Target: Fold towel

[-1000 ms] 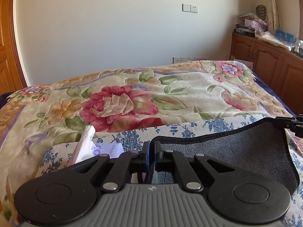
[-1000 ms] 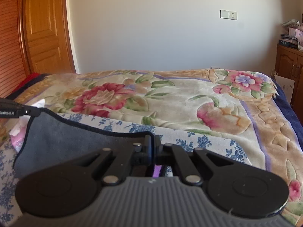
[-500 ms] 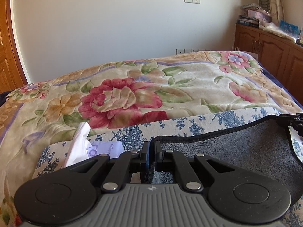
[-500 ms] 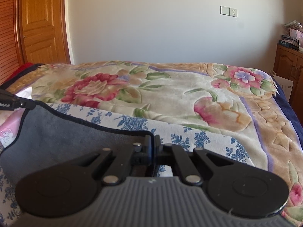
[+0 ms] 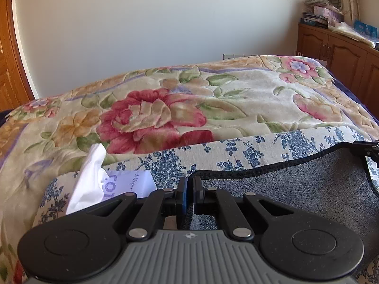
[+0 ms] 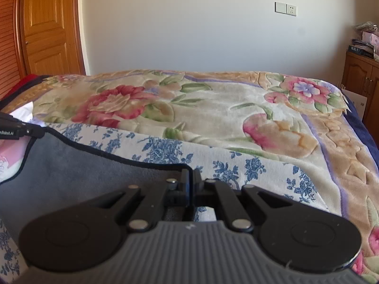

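Left black two-finger gripper [image 5: 189, 190] pinched tight on 1 corner of the dark grey terry towel with black hem [image 5: 296, 189]; right black two-finger gripper [image 6: 191, 184] clamped likewise on the opposite corner. Held the hemmed edge stretched between the 2, sagging slightly, above the blue-and-white floral sheet [image 5: 236, 151]. Beyond lay the cream plush blanket with large red flowers [image 5: 165, 108]. Lay beside the left gripper: white crumpled tissue paper [image 5: 90, 177]

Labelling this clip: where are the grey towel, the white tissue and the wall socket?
grey towel [image 5: 296, 189], left wrist view, open pile below the hem.
white tissue [image 5: 88, 179], left wrist view, crumpled middle.
wall socket [image 6: 291, 9], right wrist view, faceplate centre.
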{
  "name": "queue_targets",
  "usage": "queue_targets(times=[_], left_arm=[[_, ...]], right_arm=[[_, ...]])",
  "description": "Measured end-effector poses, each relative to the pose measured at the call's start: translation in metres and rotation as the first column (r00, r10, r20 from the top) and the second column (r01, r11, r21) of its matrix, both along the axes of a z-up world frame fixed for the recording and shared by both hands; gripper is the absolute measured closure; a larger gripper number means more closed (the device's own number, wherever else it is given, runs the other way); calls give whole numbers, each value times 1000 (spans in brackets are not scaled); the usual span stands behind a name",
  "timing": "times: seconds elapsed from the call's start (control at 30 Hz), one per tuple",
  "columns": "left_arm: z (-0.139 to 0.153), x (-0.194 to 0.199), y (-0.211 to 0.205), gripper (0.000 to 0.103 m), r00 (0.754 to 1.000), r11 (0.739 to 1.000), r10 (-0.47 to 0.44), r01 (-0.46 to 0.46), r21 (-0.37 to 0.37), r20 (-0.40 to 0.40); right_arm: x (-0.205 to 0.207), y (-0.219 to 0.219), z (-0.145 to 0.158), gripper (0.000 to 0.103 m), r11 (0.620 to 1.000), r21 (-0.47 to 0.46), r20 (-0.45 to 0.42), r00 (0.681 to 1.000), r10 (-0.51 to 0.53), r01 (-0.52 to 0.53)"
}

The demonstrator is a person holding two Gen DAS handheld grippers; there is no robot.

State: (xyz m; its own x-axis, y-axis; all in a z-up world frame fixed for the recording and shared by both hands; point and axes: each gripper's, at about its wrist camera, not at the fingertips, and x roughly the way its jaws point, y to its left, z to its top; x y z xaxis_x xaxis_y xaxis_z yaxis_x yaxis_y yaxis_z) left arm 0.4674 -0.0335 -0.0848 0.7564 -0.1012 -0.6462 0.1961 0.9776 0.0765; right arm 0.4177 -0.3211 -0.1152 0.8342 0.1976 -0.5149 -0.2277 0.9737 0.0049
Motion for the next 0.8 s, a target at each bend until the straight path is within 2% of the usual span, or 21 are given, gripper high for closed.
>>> queue_targets(times=[0.37, 0.5, 0.53, 0.57, 0.6, 0.63, 0.67, 0.73, 0.8], left_arm=[[-6, 5, 2, 95, 1000, 1000, 14, -14, -4, -12], [-10, 9, 1, 89, 1000, 1000, 18, -18, 3, -12], [-11, 10, 0, 77, 1000, 1000, 23, -23, 7, -12], [-12, 10, 0, 59, 1000, 1000, 28, -28, 3, -9], [-12, 9, 0, 49, 999, 999, 31, -31, -4, -4], [-12, 8, 0, 36, 999, 999, 34, -34, -6, 3], [-12, 7, 0, 32, 999, 999, 38, -38, -8, 13], [-12, 5, 1, 29, 999, 999, 42, -41, -21, 15], [-11, 2, 0, 23, 999, 999, 42, -42, -32, 15]], right_arm=[[6, 4, -8, 100, 1000, -28, -30, 1000, -3, 3], [8, 5, -10, 100, 999, -43, -33, 999, -9, 7], [8, 5, -11, 99, 999, -46, -36, 999, -15, 13], [9, 5, -12, 98, 999, -46, -41, 999, -21, 19], [9, 5, -13, 93, 999, -46, -42, 999, -27, 25], [8, 4, -13, 79, 998, -49, -40, 999, -33, 31], [8, 3, -13, 65, 998, -50, -38, 999, -37, 35], [6, -1, -13, 48, 999, -27, -42, 999, -33, 32], [3, -3, -11, 45, 999, -17, -42, 998, -42, 41]])
